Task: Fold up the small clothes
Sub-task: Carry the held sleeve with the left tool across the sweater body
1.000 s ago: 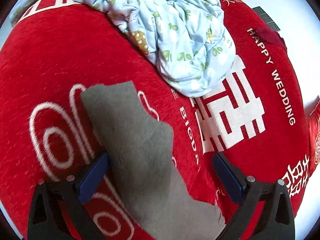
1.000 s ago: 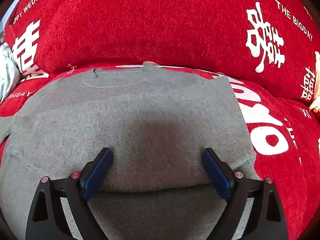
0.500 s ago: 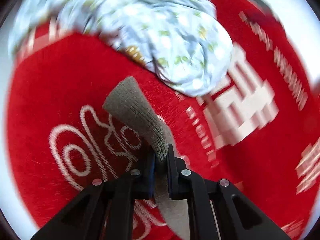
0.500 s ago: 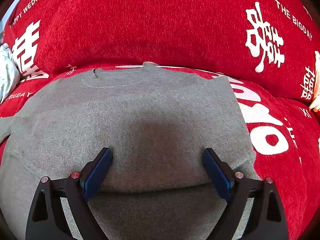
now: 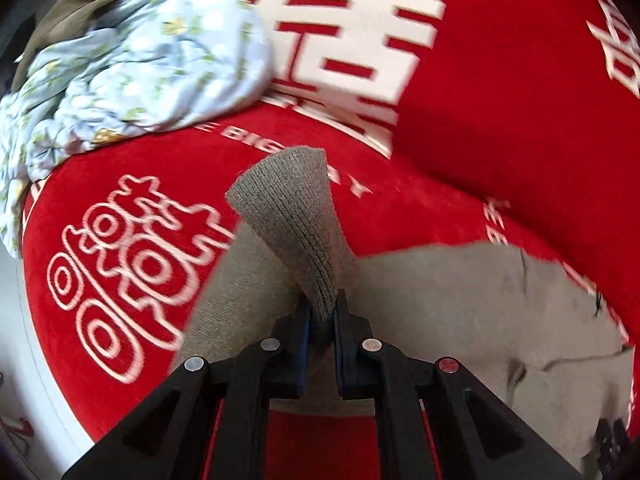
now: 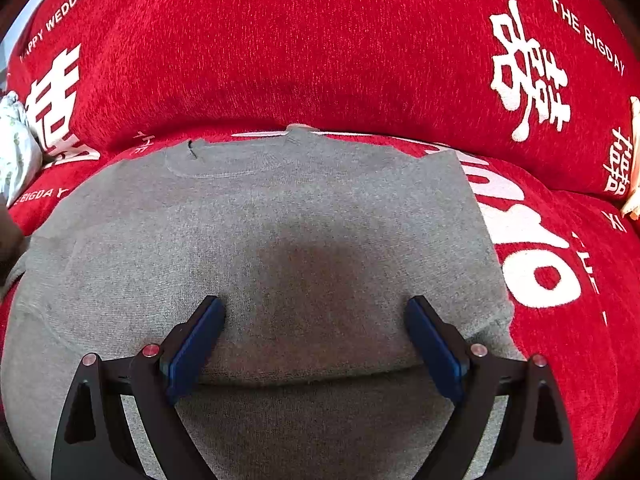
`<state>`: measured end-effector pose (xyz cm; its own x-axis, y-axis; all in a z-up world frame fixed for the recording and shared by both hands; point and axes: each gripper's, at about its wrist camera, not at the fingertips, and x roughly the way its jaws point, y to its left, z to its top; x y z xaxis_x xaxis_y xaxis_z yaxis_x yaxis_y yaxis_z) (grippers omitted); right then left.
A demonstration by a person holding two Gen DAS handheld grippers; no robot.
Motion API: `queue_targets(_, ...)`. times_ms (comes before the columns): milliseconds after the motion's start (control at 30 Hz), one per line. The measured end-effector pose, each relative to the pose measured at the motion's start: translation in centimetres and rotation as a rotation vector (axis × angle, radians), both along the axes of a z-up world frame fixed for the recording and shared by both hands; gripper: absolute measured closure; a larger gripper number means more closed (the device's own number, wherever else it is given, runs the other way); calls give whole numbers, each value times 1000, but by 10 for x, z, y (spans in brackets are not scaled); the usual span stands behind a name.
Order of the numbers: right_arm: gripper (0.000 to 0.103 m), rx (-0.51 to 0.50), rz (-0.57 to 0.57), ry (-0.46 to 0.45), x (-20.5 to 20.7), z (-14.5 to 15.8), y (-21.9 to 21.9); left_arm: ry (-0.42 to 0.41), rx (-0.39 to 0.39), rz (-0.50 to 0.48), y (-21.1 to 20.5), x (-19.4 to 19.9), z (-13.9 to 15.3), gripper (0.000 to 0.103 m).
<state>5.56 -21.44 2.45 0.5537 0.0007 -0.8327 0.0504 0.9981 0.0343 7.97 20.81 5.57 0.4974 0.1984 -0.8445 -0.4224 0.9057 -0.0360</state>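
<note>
A small grey knit sweater (image 6: 280, 240) lies flat on a red sofa cover, its neckline at the far side and its right sleeve folded in. In the left wrist view my left gripper (image 5: 322, 320) is shut on the sweater's left sleeve (image 5: 296, 216), whose ribbed cuff sticks up past the fingertips, lifted over the sweater's body (image 5: 460, 304). My right gripper (image 6: 316, 336) is open, its blue pads (image 6: 196, 344) resting wide apart on the lower part of the sweater with nothing pinched between them.
The red sofa cover (image 6: 320, 40) with white lettering rises into a backrest behind the sweater. A crumpled light-blue floral cloth (image 5: 132, 64) lies at the sofa's far left, with an olive-brown garment (image 5: 60, 12) behind it.
My left gripper shut on the grey sleeve, then lifted it, rolled, and carried it sideways over the sweater's body. The right gripper stayed still and open.
</note>
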Motion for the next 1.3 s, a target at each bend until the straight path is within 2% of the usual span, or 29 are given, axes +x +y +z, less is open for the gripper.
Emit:
queue_targets(100, 9, 10, -2, -3, -1, 0, 0, 41, 4, -45, -27, 4, -4, 92)
queue_targets(267, 9, 39, -3, -11, -2, 1, -3, 51, -9, -84, -54, 5, -3, 92)
queue_targets(733, 7, 74, -5, -17, -4, 0, -3, 95, 43, -195, -133, 11, -1, 92)
queue_targets(867, 3, 95, 10, -16, -3, 1, -4, 105, 50, -207, -148, 12, -1, 92)
queue_targets(1000, 3, 119, 11, -20, -5, 3, -7, 126, 85, -224, -170, 12, -2, 92)
queue_targets(1300, 3, 77, 81, -8, -39, 12, -7, 125, 79, -270, -205, 11, -1, 92)
